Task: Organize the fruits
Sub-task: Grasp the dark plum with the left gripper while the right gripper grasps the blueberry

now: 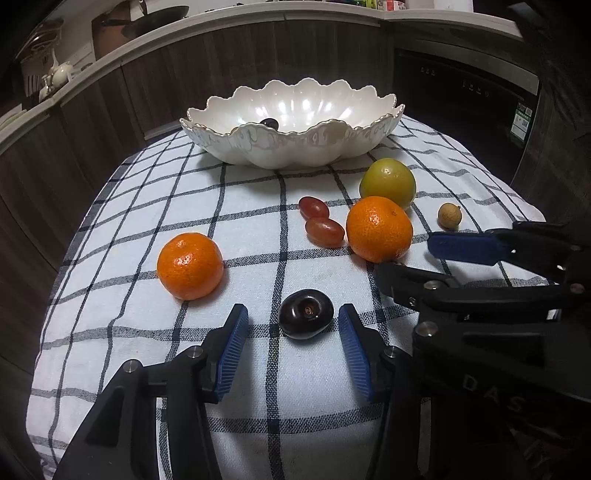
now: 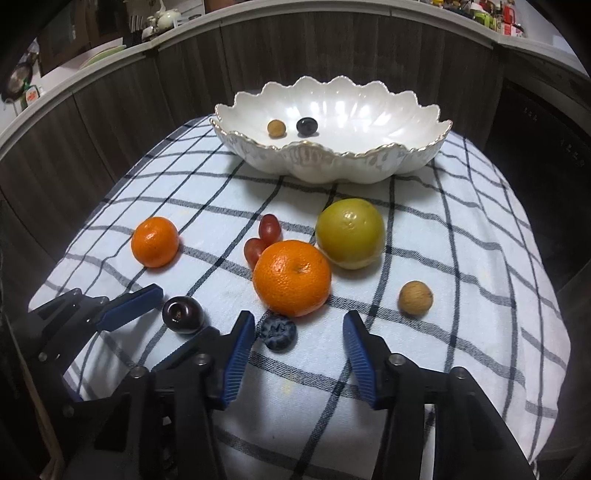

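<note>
One dark cherry (image 1: 306,313), stem-pit facing up, between open left claw (image 1: 293,325).

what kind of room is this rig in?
Most likely a home kitchen: dark wood-grain cabinets under a pale countertop, a frying pan up on it, and what looks like a built-in dishwasher. The fruit lies on a checked cloth.
</note>
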Action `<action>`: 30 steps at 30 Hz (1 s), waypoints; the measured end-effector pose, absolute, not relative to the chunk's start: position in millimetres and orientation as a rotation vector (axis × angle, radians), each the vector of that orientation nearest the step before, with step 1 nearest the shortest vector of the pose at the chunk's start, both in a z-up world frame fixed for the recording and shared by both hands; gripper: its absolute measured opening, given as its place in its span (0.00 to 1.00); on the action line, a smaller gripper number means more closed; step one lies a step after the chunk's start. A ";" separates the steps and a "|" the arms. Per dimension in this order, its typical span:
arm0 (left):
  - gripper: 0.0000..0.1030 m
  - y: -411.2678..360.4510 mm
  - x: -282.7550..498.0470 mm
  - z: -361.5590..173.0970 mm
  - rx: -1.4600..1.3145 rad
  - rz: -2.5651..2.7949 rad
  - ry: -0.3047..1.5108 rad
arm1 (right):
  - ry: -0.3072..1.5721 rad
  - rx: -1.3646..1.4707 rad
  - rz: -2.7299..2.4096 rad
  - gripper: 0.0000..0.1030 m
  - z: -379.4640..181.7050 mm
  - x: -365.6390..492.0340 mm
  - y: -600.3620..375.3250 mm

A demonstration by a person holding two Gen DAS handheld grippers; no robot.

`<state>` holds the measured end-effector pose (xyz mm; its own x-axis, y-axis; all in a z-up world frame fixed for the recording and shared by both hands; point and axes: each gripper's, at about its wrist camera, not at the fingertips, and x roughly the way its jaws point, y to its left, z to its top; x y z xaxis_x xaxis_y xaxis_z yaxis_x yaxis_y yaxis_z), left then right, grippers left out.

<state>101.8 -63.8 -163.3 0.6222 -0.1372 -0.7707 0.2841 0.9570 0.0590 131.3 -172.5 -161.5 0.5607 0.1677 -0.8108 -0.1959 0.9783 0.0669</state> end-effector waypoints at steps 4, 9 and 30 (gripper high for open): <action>0.46 -62.9 101.6 -163.3 0.170 -0.255 0.865 | 0.968 -0.031 0.223 0.41 -164.9 133.1 -169.6; 0.41 -62.3 101.8 -163.5 0.160 -0.274 0.865 | 0.985 -0.010 0.236 0.39 -167.4 135.3 -167.5; 0.27 -63.1 99.8 -158.2 0.153 -0.286 0.871 | 0.985 -0.025 0.242 0.22 -165.5 131.0 -163.1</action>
